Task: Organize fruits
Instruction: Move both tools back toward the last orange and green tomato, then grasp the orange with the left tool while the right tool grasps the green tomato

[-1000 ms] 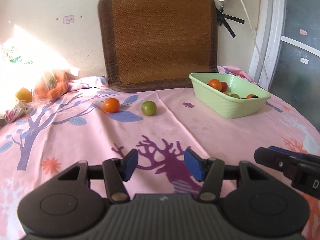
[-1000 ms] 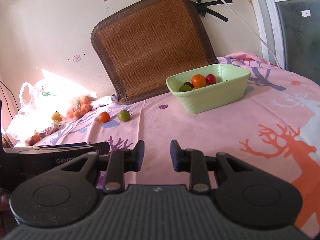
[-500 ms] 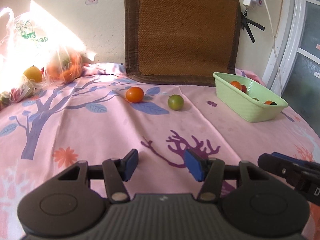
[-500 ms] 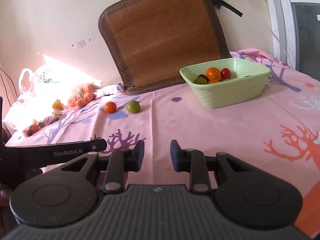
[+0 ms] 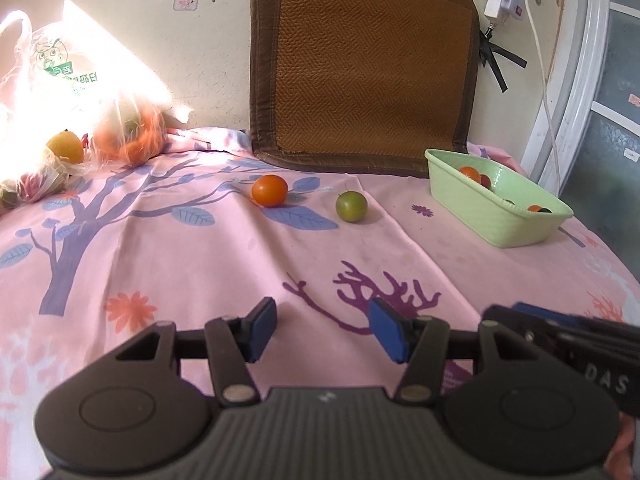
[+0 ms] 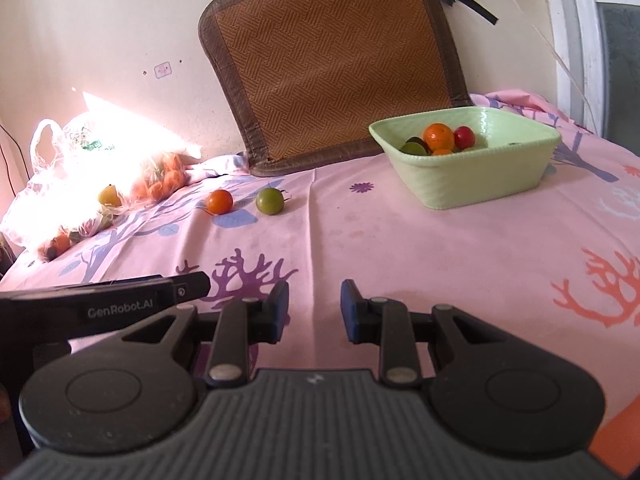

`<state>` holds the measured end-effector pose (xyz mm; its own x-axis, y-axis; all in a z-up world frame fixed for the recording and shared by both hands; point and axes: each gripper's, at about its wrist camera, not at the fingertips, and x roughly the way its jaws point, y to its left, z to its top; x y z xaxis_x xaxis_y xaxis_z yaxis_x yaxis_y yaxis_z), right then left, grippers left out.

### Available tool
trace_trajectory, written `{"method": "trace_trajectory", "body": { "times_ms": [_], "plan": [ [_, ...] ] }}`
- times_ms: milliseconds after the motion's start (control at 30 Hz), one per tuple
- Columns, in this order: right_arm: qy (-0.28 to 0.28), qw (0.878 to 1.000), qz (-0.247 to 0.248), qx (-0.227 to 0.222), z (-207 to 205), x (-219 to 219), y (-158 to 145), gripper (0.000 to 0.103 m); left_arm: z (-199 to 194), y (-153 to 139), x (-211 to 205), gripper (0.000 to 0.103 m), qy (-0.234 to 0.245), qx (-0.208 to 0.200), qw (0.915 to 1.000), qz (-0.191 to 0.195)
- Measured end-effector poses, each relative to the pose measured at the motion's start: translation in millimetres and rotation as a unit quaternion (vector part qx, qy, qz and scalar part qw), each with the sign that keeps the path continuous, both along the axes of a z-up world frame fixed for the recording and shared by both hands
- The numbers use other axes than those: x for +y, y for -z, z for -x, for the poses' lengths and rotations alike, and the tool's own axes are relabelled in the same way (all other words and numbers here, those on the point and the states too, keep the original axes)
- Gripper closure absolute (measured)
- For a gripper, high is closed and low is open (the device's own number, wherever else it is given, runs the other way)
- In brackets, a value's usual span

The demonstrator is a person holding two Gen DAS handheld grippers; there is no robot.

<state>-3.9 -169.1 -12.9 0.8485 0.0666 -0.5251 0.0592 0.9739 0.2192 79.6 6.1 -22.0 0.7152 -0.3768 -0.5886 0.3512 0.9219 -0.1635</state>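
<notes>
Left gripper hangs open and empty; at 12 o'clock I see a green fruit and an orange fruit, both round, so a glancing pinch could roll them.

Right gripper, narrowly parted, holds nothing; at 1 o'clock the green tub already holds several fruits.

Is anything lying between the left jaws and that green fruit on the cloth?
Nothing visible. Only bare pink cloth lies between the left gripper and the green fruit; the orange fruit sits off to its left.
</notes>
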Motion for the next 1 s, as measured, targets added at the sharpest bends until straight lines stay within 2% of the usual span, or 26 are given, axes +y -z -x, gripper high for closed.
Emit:
{"method": "trace_trajectory", "body": {
  "times_ms": [200, 333, 467, 533, 567, 600, 700, 900, 1000],
  "plan": [
    [-0.028, 0.999, 0.017, -0.017, -42.3, 4.1, -14.1, 0.072, -6.1, -4.0, 15.6, 0.05, -0.02, 0.014, 0.999, 0.036],
    [-0.047, 0.999, 0.012, -0.001, -75.3, 3.2, -11.2, 0.072, -24.1, -21.4, 31.1, 0.051, -0.023, 0.014, 0.9977, 0.063],
    [-0.07, 0.997, 0.005, 0.007, -103.2, 4.6, -7.4, 0.072, -62.9, -44.3, 34.8, 0.051, -0.015, -0.009, 0.9994, 0.029],
    [-0.086, 0.996, 0.002, 0.011, -114.5, 6.6, -6.0, 0.066, -89.6, -47.6, 30.7, 0.051, -0.006, -0.013, 0.9998, 0.013],
    [-0.089, 0.996, 0.005, 0.013, -119.7, 8.8, -5.1, 0.058, -102.7, -46.5, 27.3, 0.051, -0.001, -0.009, 0.9999, 0.005],
    [-0.09, 0.996, 0.01, 0.014, -124.4, 11.4, -4.3, 0.055, -115.5, -43.6, 23.6, 0.051, 0.004, 0.0, 1.0, 0.0],
    [-0.103, 0.994, 0.016, 0.019, -135.2, 16.2, -1.3, 0.055, -143.4, -29.9, 13.2, 0.051, 0.019, 0.024, 0.9995, -0.001],
    [-0.116, 0.992, 0.043, 0.036, -155.2, 23.7, 9.2, 0.055, -154.3, -10.0, -5.9, 0.052, 0.046, 0.026, 0.9986, -0.009],
    [-0.12, 0.991, 0.046, 0.042, -159.3, 24.9, 10.9, 0.056, -156.1, -0.9, -9.7, 0.052, 0.038, 0.032, 0.9985, -0.022]
  ]
}}
